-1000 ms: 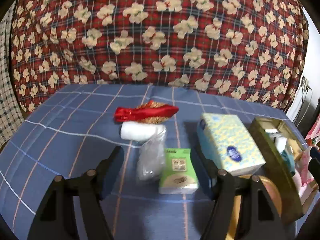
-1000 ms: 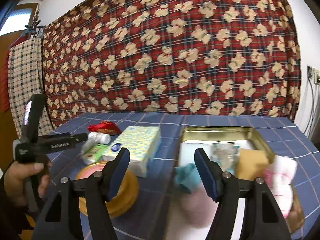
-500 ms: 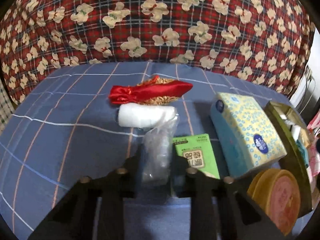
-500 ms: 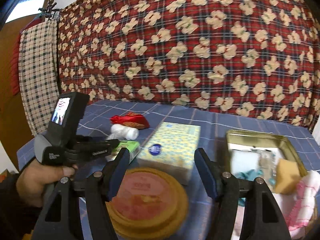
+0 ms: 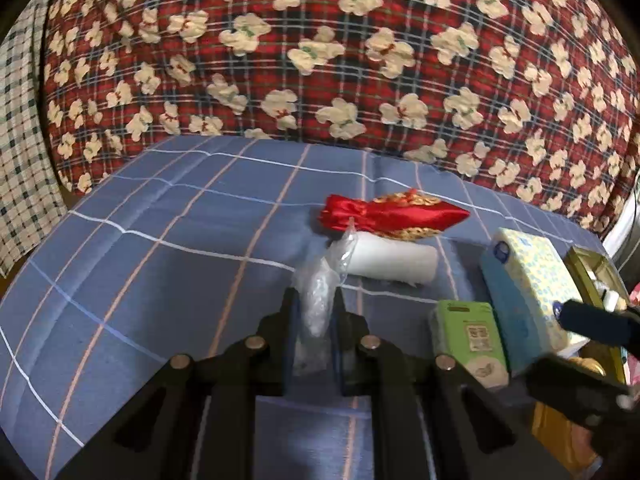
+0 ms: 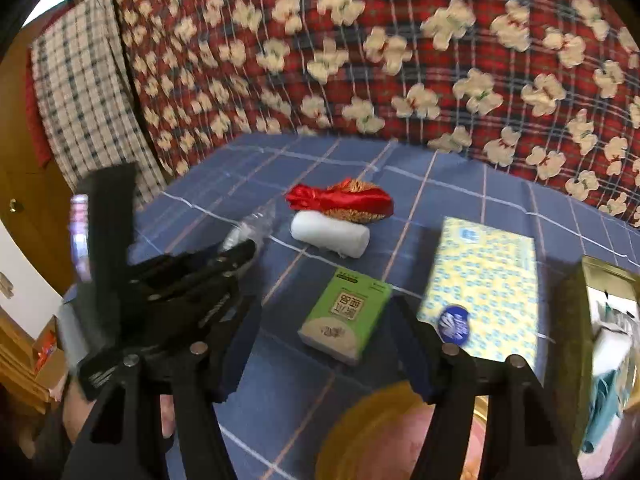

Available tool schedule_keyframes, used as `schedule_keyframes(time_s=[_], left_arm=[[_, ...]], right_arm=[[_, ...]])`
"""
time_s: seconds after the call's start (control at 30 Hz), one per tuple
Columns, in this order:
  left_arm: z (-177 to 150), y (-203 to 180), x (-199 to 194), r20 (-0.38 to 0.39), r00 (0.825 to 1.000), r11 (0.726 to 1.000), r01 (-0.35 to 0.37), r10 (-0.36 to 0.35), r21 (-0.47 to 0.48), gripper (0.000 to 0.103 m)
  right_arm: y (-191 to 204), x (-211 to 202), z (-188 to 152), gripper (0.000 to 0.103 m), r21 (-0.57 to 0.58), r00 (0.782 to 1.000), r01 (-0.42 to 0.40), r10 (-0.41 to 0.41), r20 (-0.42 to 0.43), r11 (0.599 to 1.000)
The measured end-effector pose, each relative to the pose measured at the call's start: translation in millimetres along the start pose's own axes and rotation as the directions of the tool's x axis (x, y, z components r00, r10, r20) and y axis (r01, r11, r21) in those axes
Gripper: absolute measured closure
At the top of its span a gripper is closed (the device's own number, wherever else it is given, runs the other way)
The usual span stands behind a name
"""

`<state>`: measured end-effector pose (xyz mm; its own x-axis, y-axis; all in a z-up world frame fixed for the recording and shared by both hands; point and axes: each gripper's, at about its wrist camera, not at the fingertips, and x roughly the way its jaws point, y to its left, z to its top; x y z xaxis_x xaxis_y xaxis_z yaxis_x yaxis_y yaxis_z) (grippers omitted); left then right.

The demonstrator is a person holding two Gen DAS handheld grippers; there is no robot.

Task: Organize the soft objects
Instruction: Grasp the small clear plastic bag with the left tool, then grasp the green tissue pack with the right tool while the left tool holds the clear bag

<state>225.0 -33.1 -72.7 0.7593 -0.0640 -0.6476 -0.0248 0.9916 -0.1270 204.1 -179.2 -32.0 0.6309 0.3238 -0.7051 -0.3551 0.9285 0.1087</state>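
Left wrist view: left gripper (image 5: pixel 315 300) clamped on the clear plastic bag (image 5: pixel 318 296), jaws just closed onto it, crinkled film squeezed between the pads and poking up past the tips. Just beyond the bag, a white roll (image 5: pixel 394 262) lying on its side, with a red satin pouch (image 5: pixel 394 216) right behind it, toward the far edge of the blue checked tabletop (image 5: pixel 160 260). Toward the right edge, a green tissue pack (image 5: pixel 470 336) touching or nearly touching the yellow-and-blue tissue box (image 5: pixel 528 284), then a gold tin (image 5: pixel 588 272) at the right rim. Whole left half of the tabletop bare, wide room there. Far edge closed off by a red floral cloth (image 5: pixel 320 48) hanging behind. Part of the right gripper blurred at lower right.

Right wrist view: right gripper (image 6: pixel 324 344) with jaws apart, nothing between the pads, hanging above the near part of the tabletop over the green tissue pack (image 6: pixel 346 316). Tissue box (image 6: pixel 484 292) to the right, its near corner beside the right finger; gold tin (image 6: pixel 572 320) at the right edge with cloths inside. A round yellow lid (image 6: pixel 380 436) at the near edge below the jaws. Left gripper (image 6: pixel 244 250) at left, held by a hand (image 6: pixel 76 412), with the plastic bag (image 6: pixel 252 228) in its tip. White roll (image 6: pixel 330 234) and red pouch (image 6: pixel 340 200) mid-table, open blue surface behind them up to the cloth.
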Motion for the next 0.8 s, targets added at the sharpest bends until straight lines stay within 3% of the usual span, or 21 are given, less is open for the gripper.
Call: schedule_keyframes(time_s=[0.23, 0.43, 0.8], left_arm=[[-1, 6, 1, -0.001, 1.000, 0.999, 0.025, -0.025, -0.029, 0.091], [-1, 10, 1, -0.001, 1.000, 0.998, 0.027, -0.027, -0.050, 0.091], [-1, 11, 0, 0.003, 1.000, 0.999, 0.018, -0.018, -0.051, 0.091]], right_arm=[[-6, 34, 10, 0.037, 0.022, 0.992, 0.016, -0.013, -0.122, 1.000], [-2, 40, 24, 0.037, -0.034, 0.990, 0.040, -0.045, -0.132, 0.999], [-11, 65, 24, 0.037, 0.001, 0.977, 0.045, -0.044, -0.209, 0.999]])
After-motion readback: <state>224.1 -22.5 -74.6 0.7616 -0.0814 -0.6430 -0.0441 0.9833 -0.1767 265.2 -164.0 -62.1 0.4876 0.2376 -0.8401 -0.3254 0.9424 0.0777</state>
